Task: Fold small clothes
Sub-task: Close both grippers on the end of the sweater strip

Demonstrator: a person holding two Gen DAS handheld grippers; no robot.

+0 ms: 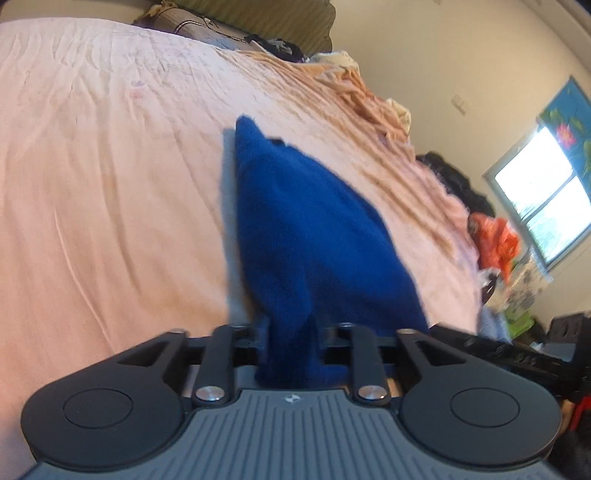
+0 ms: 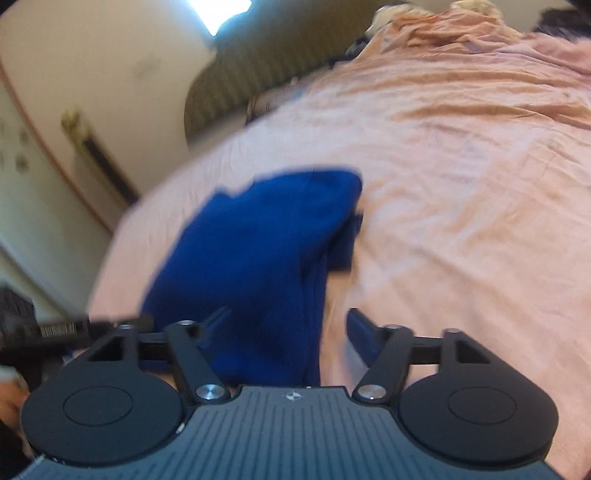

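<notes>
A small royal-blue knit garment (image 1: 295,221) lies bunched on the pink bedsheet (image 1: 92,184). My left gripper (image 1: 291,332) is shut on its near end, and the fabric rises from the sheet into the pinch. In the right wrist view the same blue garment (image 2: 258,251) runs back between the fingers of my right gripper (image 2: 288,325). Those fingers stand wide apart, so this gripper is open; the cloth rests against the left finger (image 2: 216,321) and clear of the right one. Both views are motion-blurred.
An olive striped pillow (image 1: 258,18) and dark clothes sit at the head of the bed. A rumpled peach sheet (image 1: 369,96), a black pile (image 1: 458,181) and an orange cloth (image 1: 495,240) line the far side. A window (image 1: 543,192) is beyond.
</notes>
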